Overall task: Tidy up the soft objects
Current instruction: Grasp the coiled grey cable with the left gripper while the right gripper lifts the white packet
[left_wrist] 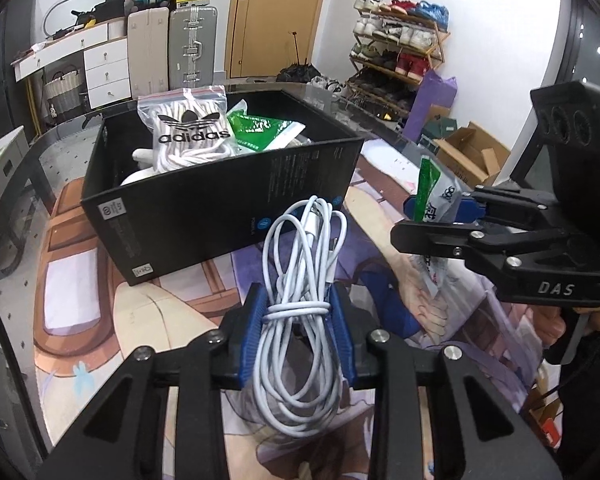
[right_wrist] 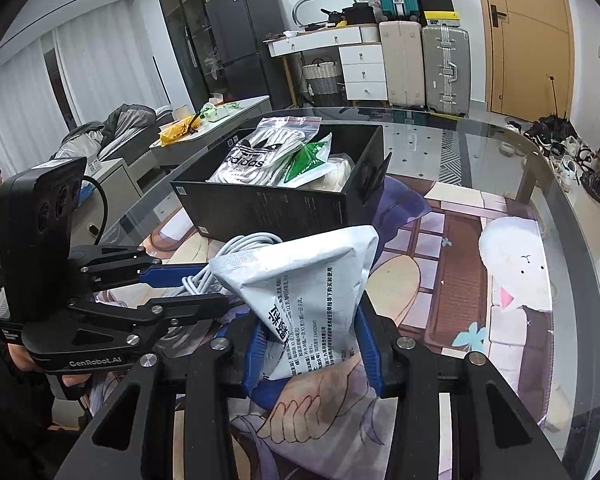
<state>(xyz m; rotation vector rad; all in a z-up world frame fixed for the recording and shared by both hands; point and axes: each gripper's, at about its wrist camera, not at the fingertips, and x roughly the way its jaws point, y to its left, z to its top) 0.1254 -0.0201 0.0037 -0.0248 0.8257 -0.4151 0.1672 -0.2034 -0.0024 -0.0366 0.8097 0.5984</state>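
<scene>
My left gripper is shut on a coiled white cable, held above the mat just in front of the black box. My right gripper is shut on a white and green packet, also near the box. In the left wrist view the right gripper holds the packet to the right of the box. In the right wrist view the left gripper and the cable show at left. The box holds an adidas bag, a green packet and white soft items.
A printed mat covers the glass table. Beyond the table stand suitcases, a white dresser, a shoe rack and cardboard boxes on the floor.
</scene>
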